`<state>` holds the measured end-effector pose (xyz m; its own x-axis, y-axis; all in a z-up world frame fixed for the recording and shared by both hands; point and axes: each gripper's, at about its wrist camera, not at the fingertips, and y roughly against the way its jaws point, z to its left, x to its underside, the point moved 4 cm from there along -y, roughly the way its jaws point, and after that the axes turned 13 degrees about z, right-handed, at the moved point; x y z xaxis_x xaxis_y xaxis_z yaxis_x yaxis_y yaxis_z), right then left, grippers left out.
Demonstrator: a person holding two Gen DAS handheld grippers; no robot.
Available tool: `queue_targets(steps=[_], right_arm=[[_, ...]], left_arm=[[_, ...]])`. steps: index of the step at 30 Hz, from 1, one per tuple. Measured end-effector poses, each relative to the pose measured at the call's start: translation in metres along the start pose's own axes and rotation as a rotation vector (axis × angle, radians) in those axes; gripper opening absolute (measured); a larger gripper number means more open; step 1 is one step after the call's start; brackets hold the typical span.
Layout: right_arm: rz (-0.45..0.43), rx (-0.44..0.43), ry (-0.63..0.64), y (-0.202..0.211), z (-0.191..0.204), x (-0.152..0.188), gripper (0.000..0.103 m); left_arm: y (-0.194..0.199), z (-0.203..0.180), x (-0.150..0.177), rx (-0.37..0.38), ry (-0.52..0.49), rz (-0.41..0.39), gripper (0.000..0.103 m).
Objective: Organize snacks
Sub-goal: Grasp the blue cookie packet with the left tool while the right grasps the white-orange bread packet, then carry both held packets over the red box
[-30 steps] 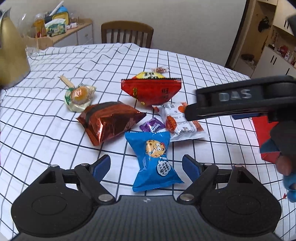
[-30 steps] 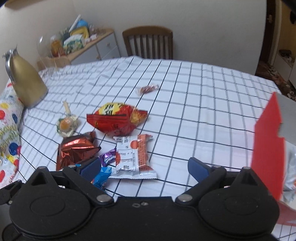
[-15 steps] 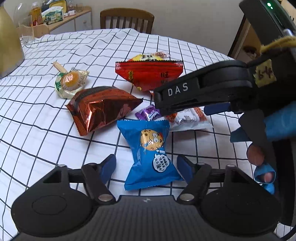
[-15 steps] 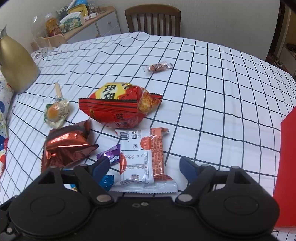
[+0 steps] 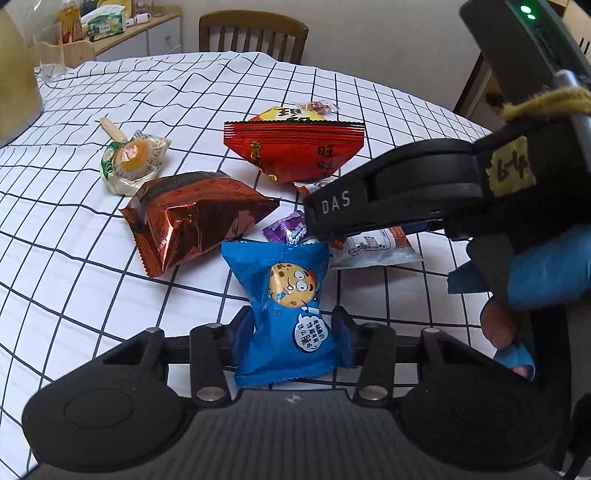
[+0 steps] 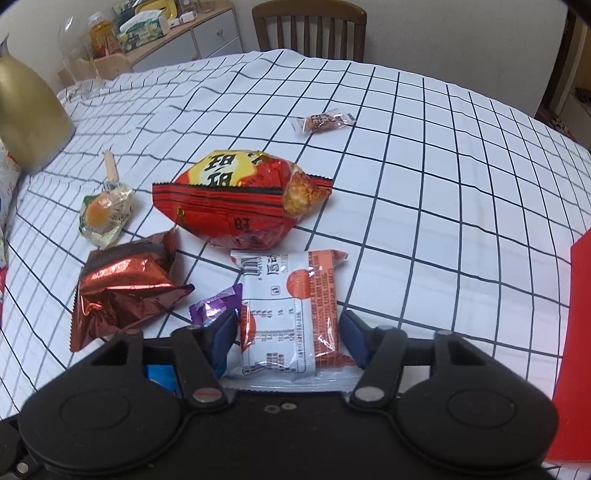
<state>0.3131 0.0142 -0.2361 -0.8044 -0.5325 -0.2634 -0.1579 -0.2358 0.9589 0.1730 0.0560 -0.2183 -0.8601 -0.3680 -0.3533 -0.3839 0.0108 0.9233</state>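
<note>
My left gripper (image 5: 291, 328) has closed its fingers onto the sides of a blue cookie packet (image 5: 284, 291) lying on the checked tablecloth. My right gripper (image 6: 288, 332) has its fingers against both sides of a white and orange snack packet (image 6: 291, 314); it also shows in the left wrist view (image 5: 376, 247), partly under the right gripper body (image 5: 424, 184). Beyond lie a brown foil packet (image 5: 192, 218), a small purple candy (image 5: 286, 230), a big red bag (image 5: 295, 147), a wrapped lollipop (image 5: 131, 158) and a small brown candy (image 6: 325, 120).
A gold jug (image 6: 26, 110) stands at the table's far left. A red box edge (image 6: 576, 332) stands at the right. A wooden chair (image 6: 310, 26) and a cluttered sideboard (image 6: 159, 33) lie behind the table (image 6: 443, 147).
Both grippers moved forward and down and closed, the left onto the blue cookie packet, the right onto the white and orange packet.
</note>
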Motion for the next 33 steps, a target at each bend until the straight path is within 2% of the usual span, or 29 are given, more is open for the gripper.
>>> queue_targets(steps=[4, 6, 15, 24, 33], right_arm=[[-0.009, 0.000, -0.010, 0.002, -0.002, 0.001, 0.048], [-0.008, 0.000, -0.013, 0.003, -0.003, 0.002, 0.047], [-0.023, -0.017, -0.050, 0.020, -0.008, 0.017, 0.047], [-0.071, -0.064, -0.088, 0.062, -0.016, 0.044, 0.047], [-0.111, -0.086, -0.148, 0.105, -0.034, 0.070, 0.047]], left_arm=[[0.000, 0.003, -0.002, 0.014, 0.009, 0.009, 0.041], [0.001, 0.004, -0.002, 0.018, 0.015, 0.013, 0.036], [0.007, 0.004, 0.003, 0.018, 0.010, 0.029, 0.034], [0.026, 0.001, 0.012, 0.046, 0.014, 0.041, 0.034], [0.062, -0.022, 0.014, 0.078, -0.041, 0.011, 0.034]])
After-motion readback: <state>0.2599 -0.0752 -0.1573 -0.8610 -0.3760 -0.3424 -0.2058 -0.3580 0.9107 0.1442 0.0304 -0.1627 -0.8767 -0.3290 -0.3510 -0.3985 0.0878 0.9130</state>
